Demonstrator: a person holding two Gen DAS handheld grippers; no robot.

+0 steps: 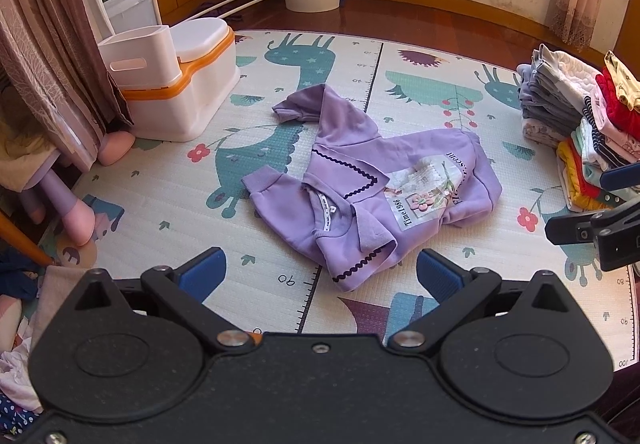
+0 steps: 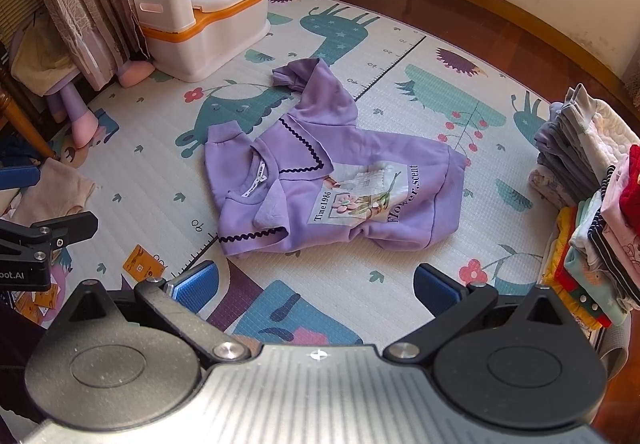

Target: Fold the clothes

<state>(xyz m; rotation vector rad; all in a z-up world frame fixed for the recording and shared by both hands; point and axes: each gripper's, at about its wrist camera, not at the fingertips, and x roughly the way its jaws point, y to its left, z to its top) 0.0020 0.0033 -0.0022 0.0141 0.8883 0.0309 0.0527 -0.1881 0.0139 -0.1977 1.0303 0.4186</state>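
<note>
Unfolded yet, purple sweatshirt [image 1: 372, 184] on mat [image 1: 160, 196] (crumpled); both claws agape

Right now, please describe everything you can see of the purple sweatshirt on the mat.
The purple sweatshirt is a small lilac garment of soft knit fabric, lying crumpled and unfolded, front up, on the play mat. Its wide collar is edged with dark zigzag trim. A printed chest patch shows a pink flower with the words "Time 1986" and "Flower.scent". One sleeve stretches away toward the white potty; the other is bunched near the collar. Cuffs and hem are ribbed. Only the mat touches it; neither hand-held gripper holds it.
</note>
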